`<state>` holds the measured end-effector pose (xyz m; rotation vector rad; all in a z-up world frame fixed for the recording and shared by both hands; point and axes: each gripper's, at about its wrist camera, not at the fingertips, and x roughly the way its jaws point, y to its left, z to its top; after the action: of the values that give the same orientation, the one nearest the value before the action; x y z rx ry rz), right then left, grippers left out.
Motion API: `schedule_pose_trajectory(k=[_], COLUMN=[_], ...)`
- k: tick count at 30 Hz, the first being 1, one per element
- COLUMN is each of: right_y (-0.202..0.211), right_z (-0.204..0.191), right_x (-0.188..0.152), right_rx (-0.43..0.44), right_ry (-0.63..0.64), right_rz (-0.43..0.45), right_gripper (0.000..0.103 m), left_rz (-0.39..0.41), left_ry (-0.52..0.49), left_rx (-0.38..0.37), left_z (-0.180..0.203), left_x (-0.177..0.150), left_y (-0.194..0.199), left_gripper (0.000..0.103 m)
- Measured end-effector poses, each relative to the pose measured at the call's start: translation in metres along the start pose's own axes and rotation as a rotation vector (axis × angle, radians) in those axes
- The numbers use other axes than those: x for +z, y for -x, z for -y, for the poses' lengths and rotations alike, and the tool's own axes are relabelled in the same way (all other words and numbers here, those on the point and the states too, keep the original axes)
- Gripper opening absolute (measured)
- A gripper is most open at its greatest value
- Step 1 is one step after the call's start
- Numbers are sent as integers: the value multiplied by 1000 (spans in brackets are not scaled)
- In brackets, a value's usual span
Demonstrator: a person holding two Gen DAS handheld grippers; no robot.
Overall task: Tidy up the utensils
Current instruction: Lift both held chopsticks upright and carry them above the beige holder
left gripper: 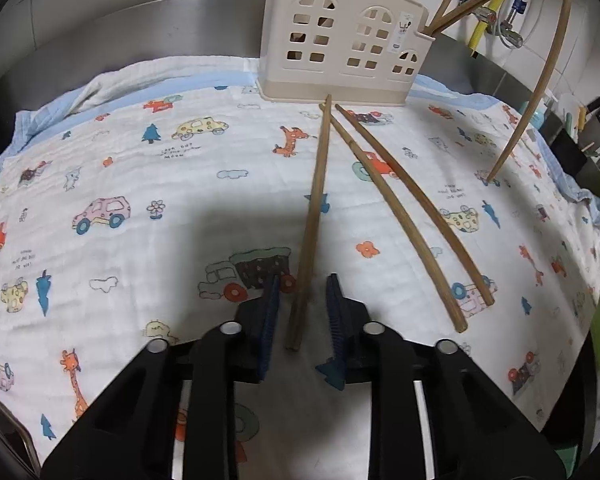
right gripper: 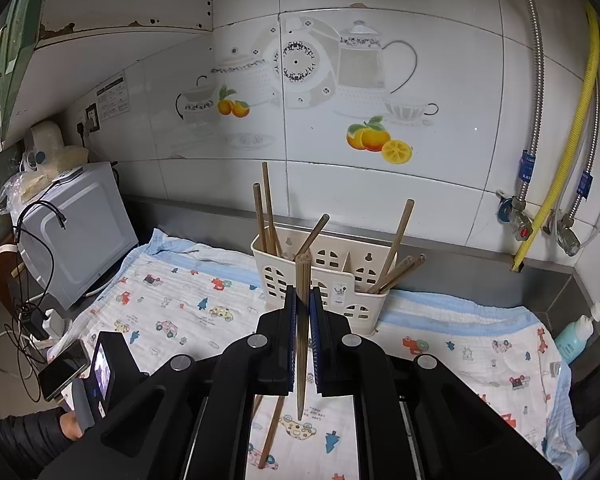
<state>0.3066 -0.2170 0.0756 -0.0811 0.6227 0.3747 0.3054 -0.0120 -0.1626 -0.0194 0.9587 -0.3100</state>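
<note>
Left wrist view, left gripper (left gripper: 302,280) spread wide around a chopstick (left gripper: 314,208) lying on the printed cloth (left gripper: 120,168), two more chopsticks (left gripper: 400,204) beside it, right gripper (right gripper: 303,300) clamped on an upright chopstick (right gripper: 301,320) before the cream holder (right gripper: 324,276).

1. The place was a home kitchen: the white wall tiles (right gripper: 340,92) carried printed teapots, cups and oranges.
2. A stainless steel counter (right gripper: 480,276) with a raised back edge ran along the wall, covered by a child's cartoon-print blanket (left gripper: 140,208).
3. A microwave oven (right gripper: 80,236) stood at the counter's end.
4. A yellow gas hose (right gripper: 572,140) and braided metal water hoses (right gripper: 534,80) with valves hung in the corner.
5. A beige plastic chopstick holder (right gripper: 324,280) held wooden chopsticks (right gripper: 398,236).
</note>
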Motion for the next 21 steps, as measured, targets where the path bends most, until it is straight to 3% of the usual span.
schedule_pose_trajectory(k=[5, 7, 13, 21], right_y=[0, 1, 7, 13], right_z=[0, 0, 4, 7], right_x=[1, 3, 12, 29], right_rx=[-3, -3, -4, -4], right_ry=[1, 3, -4, -19], right_rz=[3, 8, 36, 84], right_gripper=[7, 7, 7, 7], left_rz=[-5, -3, 117, 285], left_ry=[-67, -63, -31, -86], left_rx=[82, 62, 2, 4], left_z=[10, 10, 7, 15], left_x=[0, 3, 23, 56], left_y=[0, 4, 44, 84], left_gripper=[8, 7, 7, 5])
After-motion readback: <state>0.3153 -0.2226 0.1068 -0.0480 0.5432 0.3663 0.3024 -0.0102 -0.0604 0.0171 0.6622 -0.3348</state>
